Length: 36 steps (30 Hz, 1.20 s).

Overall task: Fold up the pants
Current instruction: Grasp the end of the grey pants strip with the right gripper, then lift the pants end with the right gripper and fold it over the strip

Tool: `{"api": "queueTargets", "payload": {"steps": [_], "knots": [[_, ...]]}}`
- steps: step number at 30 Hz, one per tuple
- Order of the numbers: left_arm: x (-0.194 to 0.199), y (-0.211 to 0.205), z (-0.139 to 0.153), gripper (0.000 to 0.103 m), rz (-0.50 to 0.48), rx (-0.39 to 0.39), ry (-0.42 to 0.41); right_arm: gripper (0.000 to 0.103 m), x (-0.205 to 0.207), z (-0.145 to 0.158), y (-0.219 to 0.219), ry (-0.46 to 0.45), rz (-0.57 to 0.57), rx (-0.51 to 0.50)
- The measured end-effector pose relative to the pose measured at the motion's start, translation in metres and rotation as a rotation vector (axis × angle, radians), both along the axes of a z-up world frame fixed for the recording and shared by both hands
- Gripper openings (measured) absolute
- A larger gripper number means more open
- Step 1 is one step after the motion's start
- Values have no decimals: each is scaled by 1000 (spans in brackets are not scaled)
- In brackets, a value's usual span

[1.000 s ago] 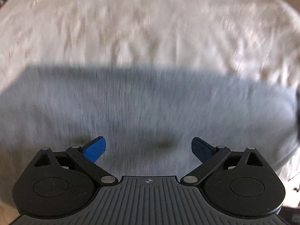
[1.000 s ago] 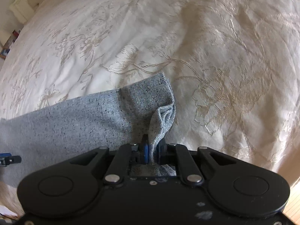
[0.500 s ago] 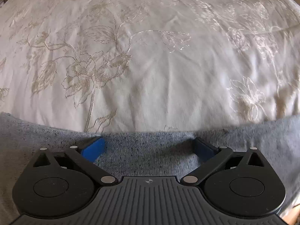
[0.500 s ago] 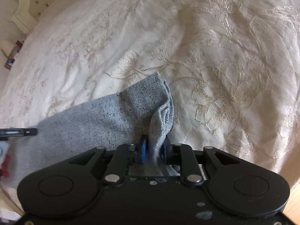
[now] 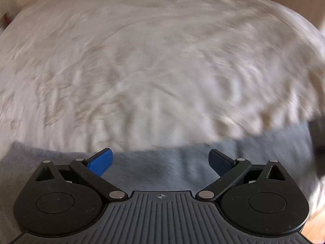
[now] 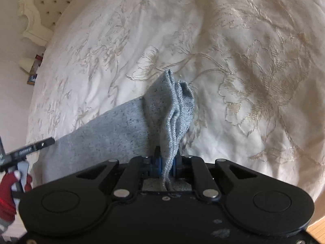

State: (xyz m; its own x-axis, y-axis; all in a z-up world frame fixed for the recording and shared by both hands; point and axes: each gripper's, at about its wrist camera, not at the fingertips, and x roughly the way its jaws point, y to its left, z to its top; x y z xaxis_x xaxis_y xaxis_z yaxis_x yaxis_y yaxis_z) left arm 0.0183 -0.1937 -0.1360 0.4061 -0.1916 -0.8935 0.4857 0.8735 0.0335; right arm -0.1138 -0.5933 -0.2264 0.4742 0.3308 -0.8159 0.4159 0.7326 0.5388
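The grey-blue pants (image 6: 113, 134) lie on a white embroidered bedspread (image 6: 243, 65). My right gripper (image 6: 165, 162) is shut on a bunched end of the pants, and the cloth stands up in a fold above the jaws. In the blurred left wrist view the pants (image 5: 162, 168) lie as a flat grey band at the near edge of the bed. My left gripper (image 5: 160, 159) is open and empty just above this band, its blue pads (image 5: 101, 160) wide apart.
A cream tufted headboard (image 6: 38, 14) stands at the far left with small items beside it. The other gripper and a red-gloved hand (image 6: 8, 185) show at the left edge. Wooden floor (image 6: 316, 225) shows at the lower right.
My right gripper has lifted its end of the pants, so the fold stands taller. My left gripper stays open and is moving fast over the pants; its view is blurred.
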Motion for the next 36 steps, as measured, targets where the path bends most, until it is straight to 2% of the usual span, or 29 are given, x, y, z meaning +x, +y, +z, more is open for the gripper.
{"api": "queueTargets", "payload": {"steps": [2, 5, 9, 14, 19, 23, 27, 31, 34, 36], "knots": [[-13, -14, -5, 102, -75, 22, 12, 11, -3, 8, 1, -17, -24, 5], [-24, -27, -19, 102, -130, 50, 35, 11, -7, 24, 3, -54, -45, -5], [-17, -32, -36, 102, -100, 93, 59, 11, -10, 45, 7, -97, -52, -7], [4, -39, -61, 103, -54, 144, 128, 11, -9, 61, 13, -136, -62, 0], [-6, -35, -40, 102, -76, 128, 75, 11, -9, 76, 16, -164, -56, -3], [-39, -28, -24, 102, -136, 116, 55, 11, -4, 84, 17, -177, -61, -4], [-69, -28, -32, 102, -236, 155, 83, 11, -4, 89, 21, -184, -70, -6], [-75, -29, -56, 102, -253, 169, 145, 11, -5, 96, 27, -193, -76, -18], [-67, -28, -59, 102, -243, 130, 162, 11, -8, 103, 36, -200, -77, -33], [-62, -21, -49, 102, -242, 79, 149, 11, -8, 109, 44, -209, -77, -51]]}}
